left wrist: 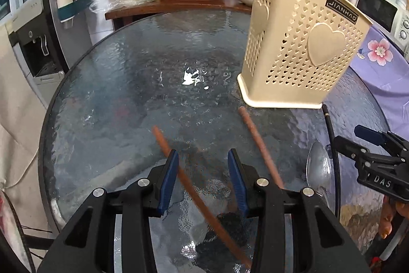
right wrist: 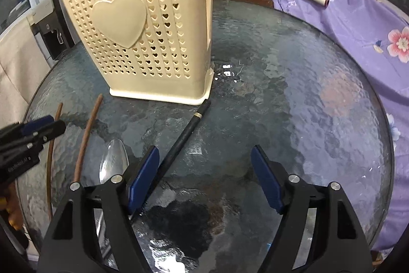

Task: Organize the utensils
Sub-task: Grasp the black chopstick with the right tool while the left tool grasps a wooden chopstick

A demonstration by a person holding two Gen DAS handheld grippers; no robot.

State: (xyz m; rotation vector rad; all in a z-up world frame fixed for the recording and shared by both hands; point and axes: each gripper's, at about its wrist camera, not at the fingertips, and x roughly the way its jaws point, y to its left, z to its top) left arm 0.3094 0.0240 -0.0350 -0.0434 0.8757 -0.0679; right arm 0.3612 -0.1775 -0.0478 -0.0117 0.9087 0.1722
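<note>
Chopsticks: brown one (left wrist: 194,196) between the spread left hand-held gripper (left wrist: 203,181); black one (right wrist: 179,142) beside the spread right hand-held gripper (right wrist: 204,178)

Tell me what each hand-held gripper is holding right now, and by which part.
Nothing is held. The left hand-held gripper is open, straddling a brown chopstick on the glass table. The right hand-held gripper is open beside the black chopstick.

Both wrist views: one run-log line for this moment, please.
left gripper: open, straddling brown chopstick | right gripper: open, beside black chopstick | spoon: on table | holder: upright
</note>
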